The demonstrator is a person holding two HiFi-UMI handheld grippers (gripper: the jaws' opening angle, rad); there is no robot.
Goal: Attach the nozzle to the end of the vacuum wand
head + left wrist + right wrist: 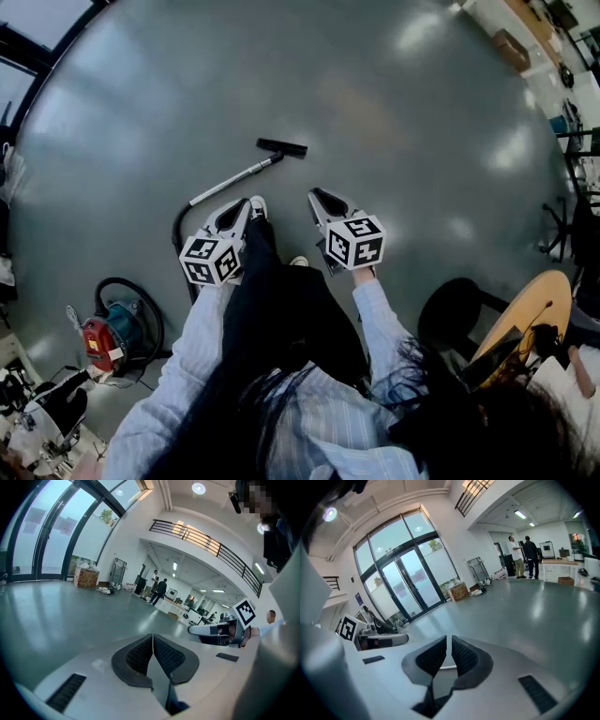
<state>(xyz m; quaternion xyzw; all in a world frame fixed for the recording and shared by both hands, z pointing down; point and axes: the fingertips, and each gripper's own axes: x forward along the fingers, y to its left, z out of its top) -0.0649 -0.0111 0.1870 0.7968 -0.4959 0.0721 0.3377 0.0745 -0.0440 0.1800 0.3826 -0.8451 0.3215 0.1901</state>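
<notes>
A: Head view, from the left: what lies on the floor?
B: A red and blue vacuum cleaner [111, 330] at the lower left; a black hose [175, 230] meets the silver wand [230, 180]; the black nozzle [282, 147] sits at the wand's far end, touching it.
A: And the grippers?
B: Both are held up, clear of the wand; the left gripper [251, 204] has its pads [140, 656] pressed together on nothing; the right gripper [319, 197] shows a hairline gap, likewise empty.
</notes>
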